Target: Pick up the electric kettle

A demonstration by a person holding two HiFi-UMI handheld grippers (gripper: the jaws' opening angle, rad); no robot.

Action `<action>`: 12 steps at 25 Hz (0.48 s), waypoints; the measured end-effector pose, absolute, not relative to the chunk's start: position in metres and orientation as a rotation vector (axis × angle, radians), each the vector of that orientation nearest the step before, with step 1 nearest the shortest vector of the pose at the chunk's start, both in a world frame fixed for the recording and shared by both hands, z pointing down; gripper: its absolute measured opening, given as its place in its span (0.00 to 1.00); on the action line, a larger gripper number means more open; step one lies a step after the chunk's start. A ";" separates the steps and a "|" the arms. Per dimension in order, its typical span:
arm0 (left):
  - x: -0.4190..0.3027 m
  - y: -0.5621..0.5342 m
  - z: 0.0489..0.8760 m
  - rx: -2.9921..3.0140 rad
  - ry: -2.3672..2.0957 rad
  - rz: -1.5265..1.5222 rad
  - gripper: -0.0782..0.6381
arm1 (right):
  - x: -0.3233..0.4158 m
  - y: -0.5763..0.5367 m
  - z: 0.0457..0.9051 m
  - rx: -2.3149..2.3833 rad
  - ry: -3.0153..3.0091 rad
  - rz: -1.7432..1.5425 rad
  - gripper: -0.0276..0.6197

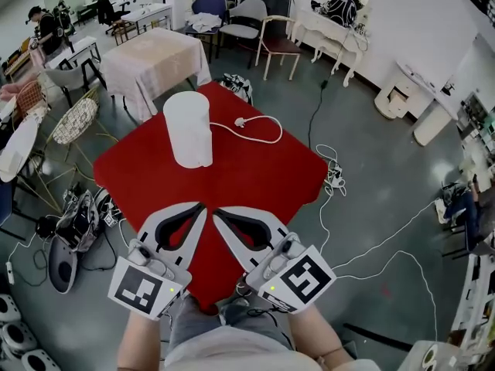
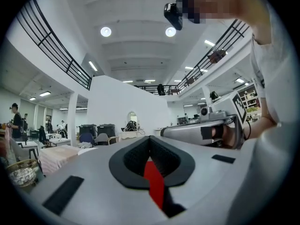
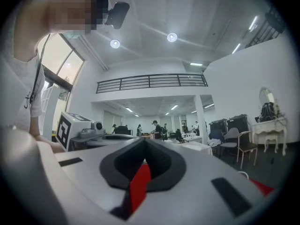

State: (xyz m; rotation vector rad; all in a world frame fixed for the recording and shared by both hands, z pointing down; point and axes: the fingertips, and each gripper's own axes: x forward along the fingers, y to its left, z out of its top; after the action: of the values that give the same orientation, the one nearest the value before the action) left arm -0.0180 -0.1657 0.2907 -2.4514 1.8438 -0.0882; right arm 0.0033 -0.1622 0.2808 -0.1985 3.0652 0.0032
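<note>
One red-covered table (image 1: 263,172) fills the middle of the head view, set cornerwise like a diamond. Upright on its upper left part stands the white electric kettle (image 1: 188,130), well apart from both tools. Below it, at the lower centre of the frame, the left hand-held gripper (image 1: 201,207) and the right hand-held gripper (image 1: 216,212) point up-frame with their tips nearly meeting. Each has its jaws pressed together on nothing (only red cloth shows through the gap behind the pads). A white cord (image 1: 281,130) loops right of the kettle to a small plug (image 1: 240,121).
</note>
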 end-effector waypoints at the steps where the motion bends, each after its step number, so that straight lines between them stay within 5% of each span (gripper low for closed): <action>1: -0.022 -0.170 0.294 -2.463 1.835 -0.099 0.12 | -0.001 -0.166 0.282 -0.211 3.067 0.001 0.05; 12: -0.090 -0.226 0.328 -2.552 1.780 -0.114 0.12 | -0.054 -0.205 0.294 -0.402 3.070 -0.039 0.05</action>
State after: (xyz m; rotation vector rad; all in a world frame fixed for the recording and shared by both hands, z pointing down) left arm -0.0895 -0.2258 0.3281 -2.5521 1.7805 -0.1144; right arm -0.0542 -0.2048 0.2941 -0.4016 3.0705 -0.0392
